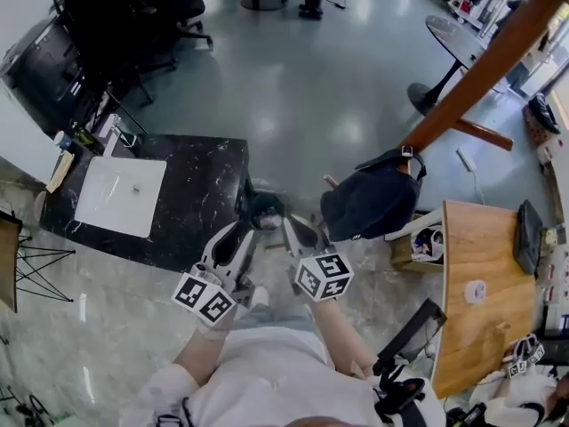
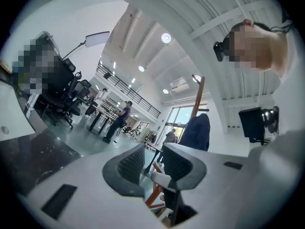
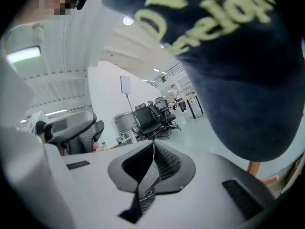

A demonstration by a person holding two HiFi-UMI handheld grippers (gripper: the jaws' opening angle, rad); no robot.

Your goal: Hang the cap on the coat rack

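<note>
A dark navy cap [image 1: 373, 201] with yellow-green lettering hangs from a peg on the slanting wooden coat rack [image 1: 480, 65]. My right gripper [image 1: 299, 228] sits just left of and below the cap, apart from it, jaws shut with nothing between them. In the right gripper view the cap [image 3: 238, 75] fills the upper right, above the gripper [image 3: 152, 149]. My left gripper [image 1: 242, 235] is beside the right one, farther from the cap. Its jaws stand slightly open and empty [image 2: 151, 165]. In the left gripper view the cap [image 2: 196, 132] hangs on the rack pole [image 2: 198, 95] ahead.
A black marble table [image 1: 204, 194] with a white tray [image 1: 120, 196] lies to the left. A wooden table [image 1: 480, 283] stands right, with a small box [image 1: 428, 240] by its edge. Office chairs [image 1: 151, 16] and a round table [image 1: 458, 38] stand farther off.
</note>
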